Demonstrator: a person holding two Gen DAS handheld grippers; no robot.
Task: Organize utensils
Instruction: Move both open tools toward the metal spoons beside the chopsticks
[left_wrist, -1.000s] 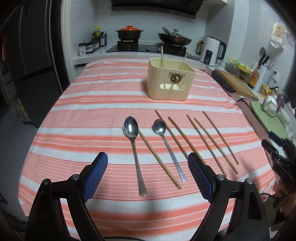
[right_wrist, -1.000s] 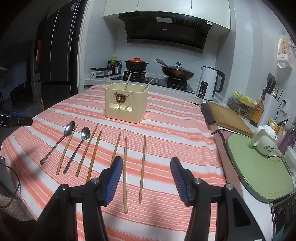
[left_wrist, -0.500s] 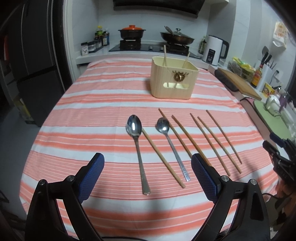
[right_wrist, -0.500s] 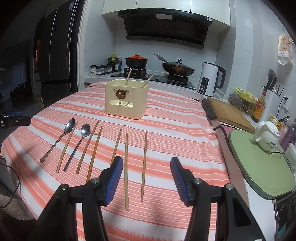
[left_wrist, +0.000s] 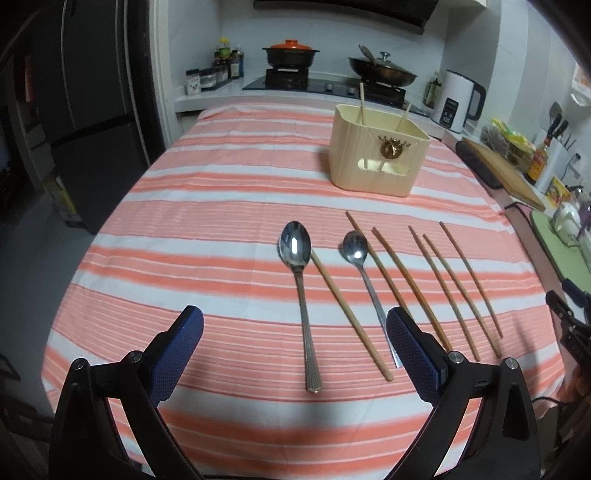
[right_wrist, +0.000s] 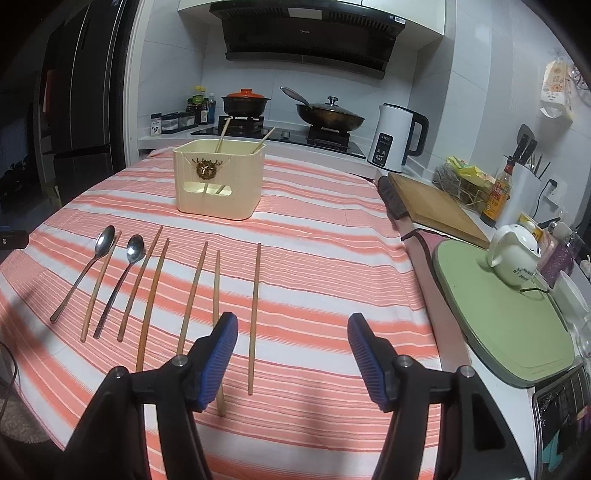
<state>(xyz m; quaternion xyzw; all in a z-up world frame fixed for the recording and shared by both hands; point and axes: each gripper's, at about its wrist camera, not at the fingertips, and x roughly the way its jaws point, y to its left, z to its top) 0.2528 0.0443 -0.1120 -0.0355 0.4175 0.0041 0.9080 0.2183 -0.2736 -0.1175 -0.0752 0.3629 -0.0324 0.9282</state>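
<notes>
Two metal spoons, a large spoon (left_wrist: 300, 280) and a small spoon (left_wrist: 364, 273), lie among several wooden chopsticks (left_wrist: 421, 288) on the striped tablecloth. A cream utensil holder (left_wrist: 378, 160) stands behind them with two chopsticks leaning inside. My left gripper (left_wrist: 293, 328) is open and empty, above the near handles of the spoons. In the right wrist view the spoons (right_wrist: 103, 243) and chopsticks (right_wrist: 255, 306) lie in a row, the holder (right_wrist: 219, 179) behind. My right gripper (right_wrist: 291, 332) is open and empty over the rightmost chopstick's near end.
The tablecloth (right_wrist: 332, 229) covers the table up to a counter with a stove (right_wrist: 280, 131), a kettle (right_wrist: 399, 138), a cutting board (right_wrist: 436, 206), a green mat (right_wrist: 509, 314) and a white teapot (right_wrist: 515, 254). A dark fridge (left_wrist: 85, 110) stands at the left.
Both grippers have drifted a little forward and shifted view slightly; the utensils and the holder have not moved. Both stay open.
</notes>
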